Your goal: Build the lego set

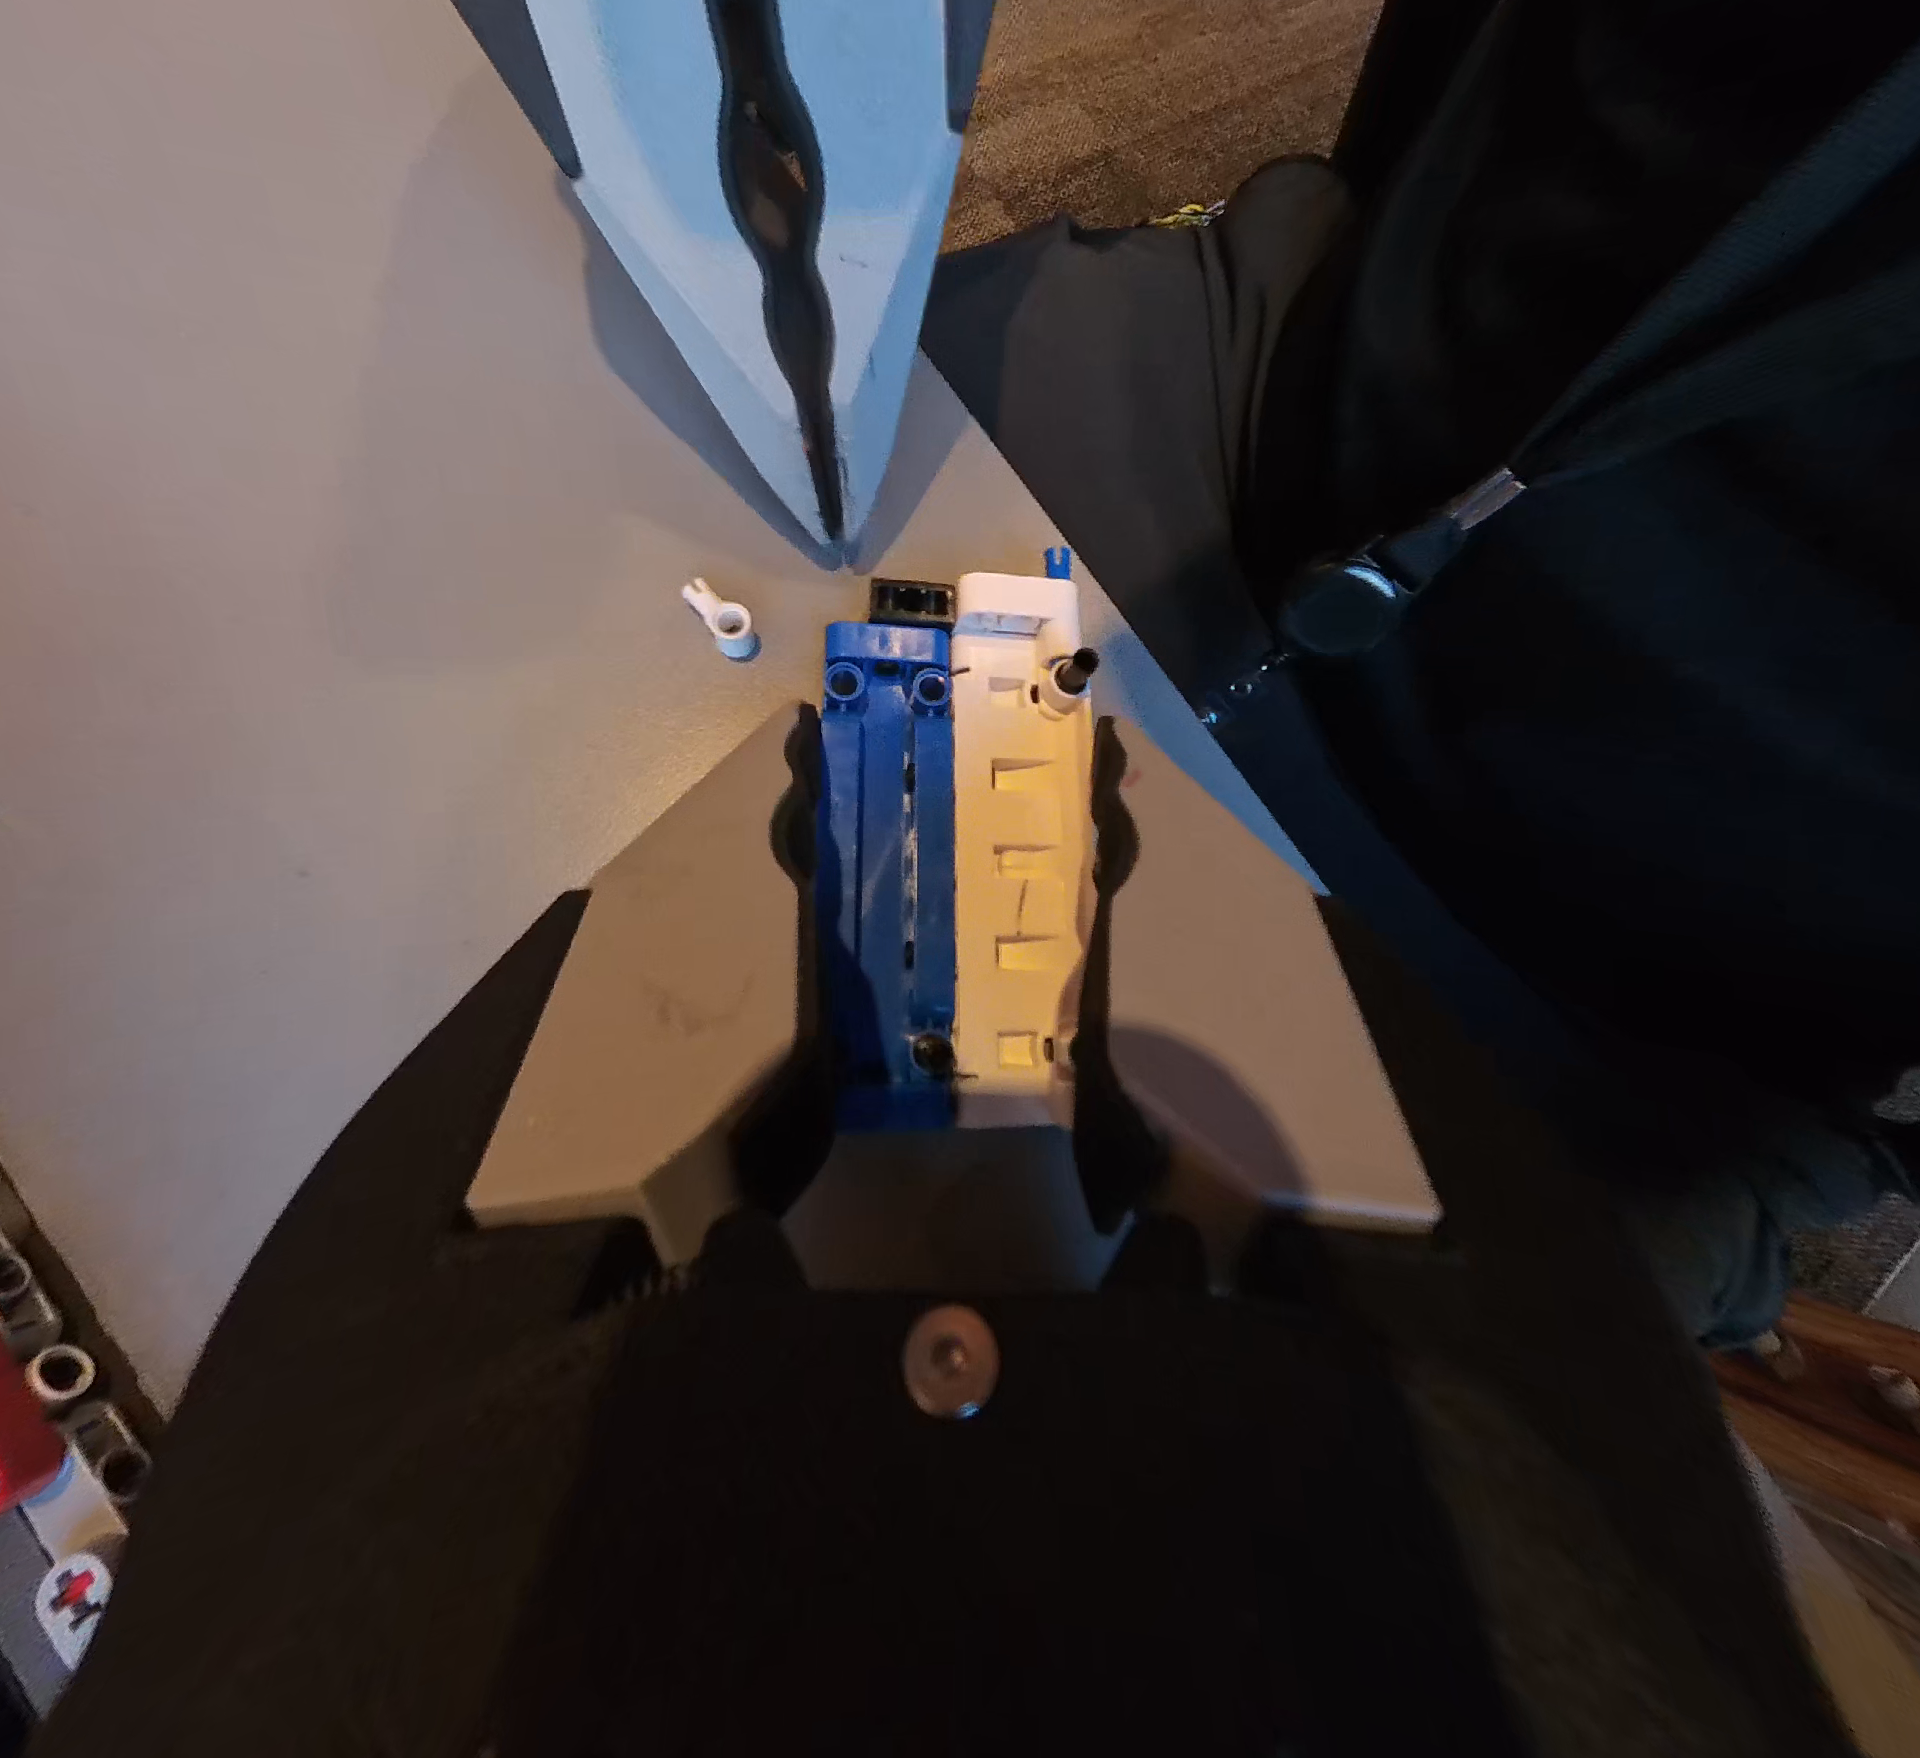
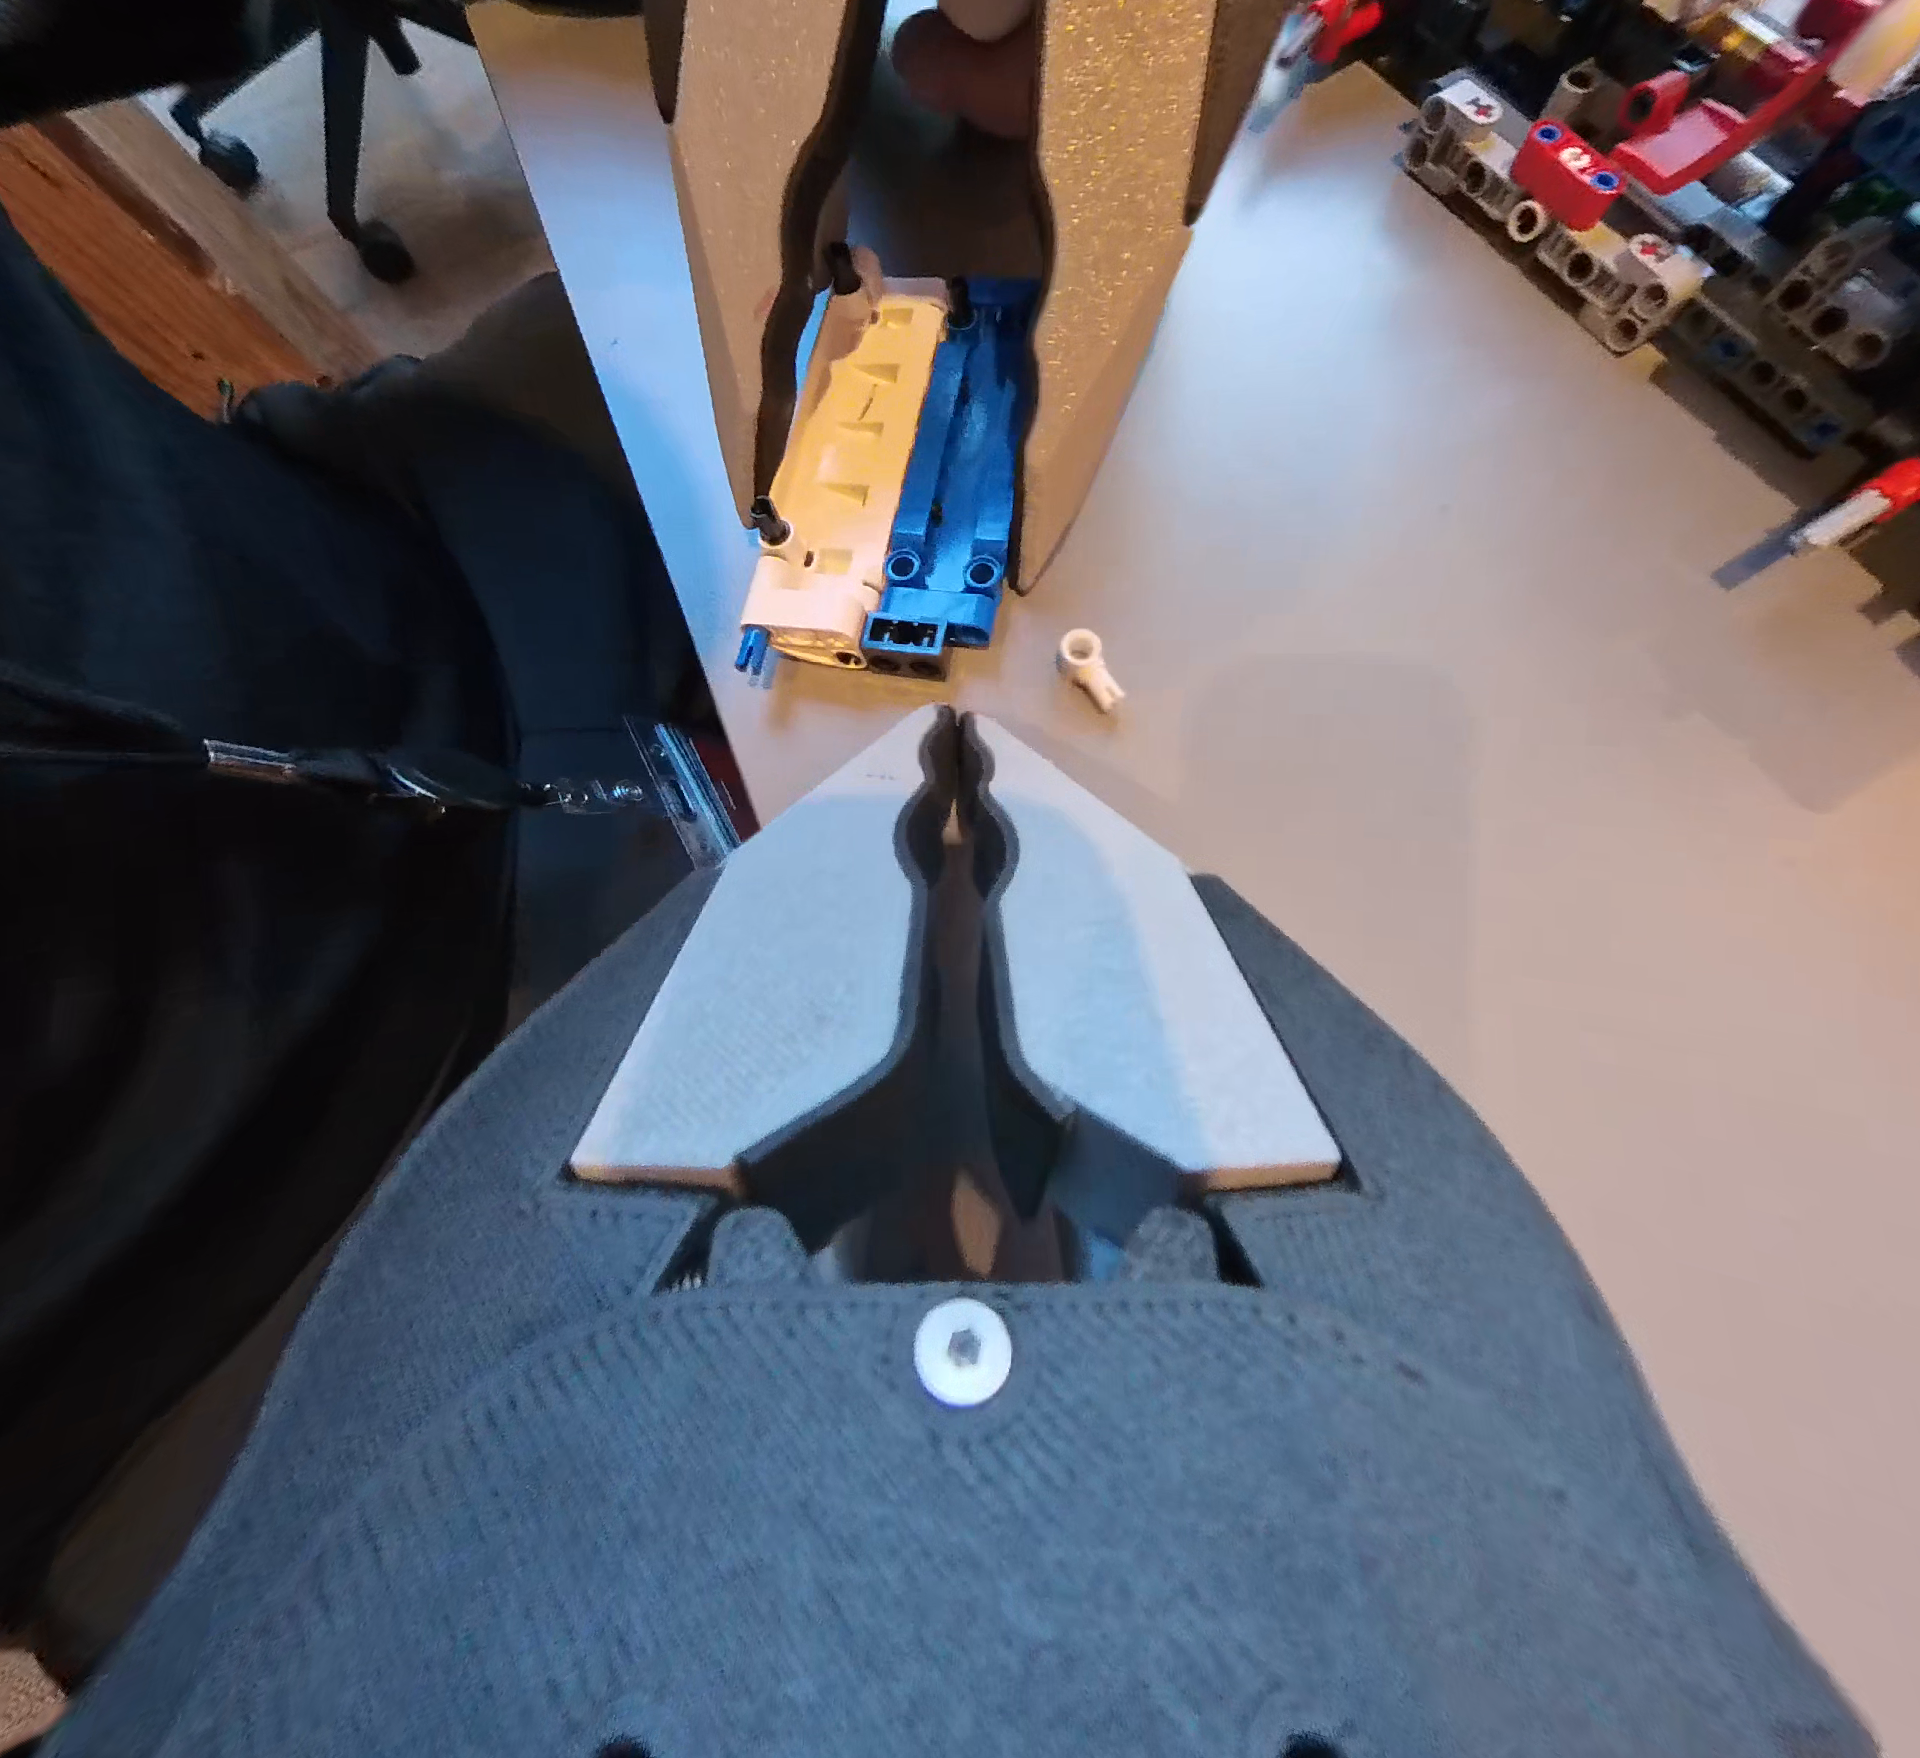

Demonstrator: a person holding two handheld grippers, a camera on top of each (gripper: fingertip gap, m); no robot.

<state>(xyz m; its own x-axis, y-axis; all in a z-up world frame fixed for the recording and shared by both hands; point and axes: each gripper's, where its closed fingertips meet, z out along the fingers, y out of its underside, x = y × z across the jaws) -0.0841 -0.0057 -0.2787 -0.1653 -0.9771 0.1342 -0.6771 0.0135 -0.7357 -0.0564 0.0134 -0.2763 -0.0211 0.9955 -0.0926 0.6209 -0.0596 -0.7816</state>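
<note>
Left gripper [image 1: 951, 721] jaws stood part-open, clamped on both long sides of the blue-and-white lego assembly [image 1: 951, 877], which lay flat on the grey table [image 1: 260, 565] close to its edge. Right gripper [image 2: 956, 716] jaws were pressed together, holding nothing, tips just short of the assembly's black end. A small white connector [image 2: 1089, 664] lay loose beside it. Open tabletop stretched toward the lego model [image 2: 1662, 150].

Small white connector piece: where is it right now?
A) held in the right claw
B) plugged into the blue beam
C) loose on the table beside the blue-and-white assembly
C: the small white connector piece lies alone on the table, clear of the blue-and-white assembly and right claw.
</note>
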